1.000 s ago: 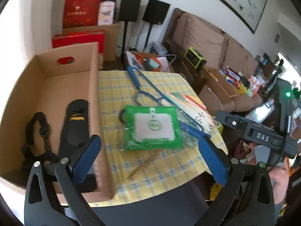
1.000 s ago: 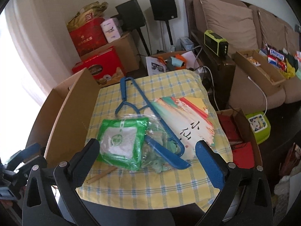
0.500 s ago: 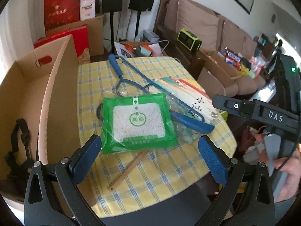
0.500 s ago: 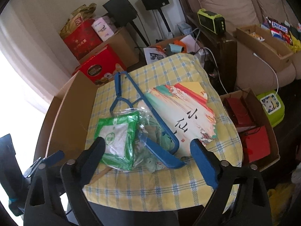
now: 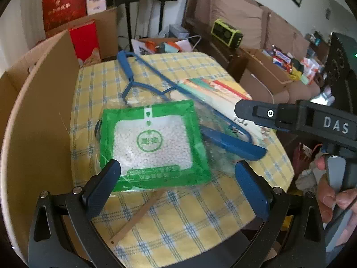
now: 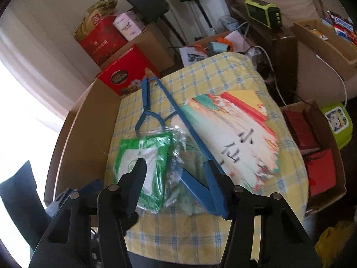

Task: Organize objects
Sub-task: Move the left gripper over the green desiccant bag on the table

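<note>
A green packet of white beads (image 5: 154, 145) lies on the yellow checked tablecloth (image 5: 200, 221), over a blue clothes hanger (image 5: 142, 84) and next to a colourful paper fan (image 6: 236, 129). A thin wooden stick (image 5: 138, 216) lies in front of the packet. My left gripper (image 5: 178, 185) is open just above the packet's near edge. My right gripper (image 6: 176, 176) is open and empty, hovering over the packet (image 6: 145, 156) and the hanger's end (image 6: 198, 189). Its body shows at the right of the left wrist view (image 5: 312, 122).
An open cardboard box (image 5: 38, 116) stands along the table's left side. Red gift boxes (image 6: 125, 76), speakers (image 6: 147, 2) and a sofa (image 5: 241, 22) stand behind. Cardboard boxes (image 6: 316, 154) with red items sit on the floor to the right.
Both grippers have moved forward and down toward the green packet. The left one swung right, away from the cardboard box. The right gripper's fingers stand narrower than before.
</note>
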### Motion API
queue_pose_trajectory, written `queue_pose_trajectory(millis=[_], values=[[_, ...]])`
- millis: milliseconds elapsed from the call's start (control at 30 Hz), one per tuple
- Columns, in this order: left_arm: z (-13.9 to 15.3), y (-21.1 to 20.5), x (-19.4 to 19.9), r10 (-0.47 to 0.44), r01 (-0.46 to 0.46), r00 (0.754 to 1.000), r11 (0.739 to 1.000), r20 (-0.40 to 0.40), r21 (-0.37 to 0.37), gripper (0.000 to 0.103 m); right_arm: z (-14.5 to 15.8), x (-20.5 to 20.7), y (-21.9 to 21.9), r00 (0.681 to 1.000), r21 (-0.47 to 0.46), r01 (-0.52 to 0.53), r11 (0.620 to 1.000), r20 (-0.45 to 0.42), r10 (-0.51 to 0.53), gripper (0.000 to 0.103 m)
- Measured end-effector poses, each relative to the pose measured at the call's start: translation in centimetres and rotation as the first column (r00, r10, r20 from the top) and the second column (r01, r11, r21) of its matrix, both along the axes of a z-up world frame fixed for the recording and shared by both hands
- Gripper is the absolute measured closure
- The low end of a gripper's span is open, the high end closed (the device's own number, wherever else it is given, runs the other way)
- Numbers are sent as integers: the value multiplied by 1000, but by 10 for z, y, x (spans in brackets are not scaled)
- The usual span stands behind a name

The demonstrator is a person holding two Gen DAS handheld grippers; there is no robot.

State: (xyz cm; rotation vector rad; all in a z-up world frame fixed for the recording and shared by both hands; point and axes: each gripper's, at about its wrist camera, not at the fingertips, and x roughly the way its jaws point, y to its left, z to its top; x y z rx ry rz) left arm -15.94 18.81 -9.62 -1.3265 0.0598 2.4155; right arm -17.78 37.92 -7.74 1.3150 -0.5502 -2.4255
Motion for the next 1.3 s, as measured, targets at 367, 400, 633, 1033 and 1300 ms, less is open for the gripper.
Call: queue_pose_trajectory(millis=[367, 400, 633, 1033, 1300], values=[[-27, -11, -20, 41, -44, 997, 998, 67, 44, 1, -31, -37, -19, 998, 9, -48, 999, 48, 48, 48], [-28, -12, -21, 43, -46, 997, 998, 70, 44, 1, -35, -39, -20, 997, 6, -49, 999, 55, 48, 48], [-34, -11, -26, 38, -43, 996, 998, 76, 54, 1, -42, -48, -24, 995, -72, -64, 995, 70, 69, 63], [-35, -14, -25, 9, -15, 997, 996, 70, 85, 1, -42, -47, -32, 980, -153, -174, 973, 66, 186, 71], [-35, -10, -24, -1, -3, 998, 998, 62, 63, 1, -51, -52, -36, 984, -116, -137, 984, 98, 149, 84]])
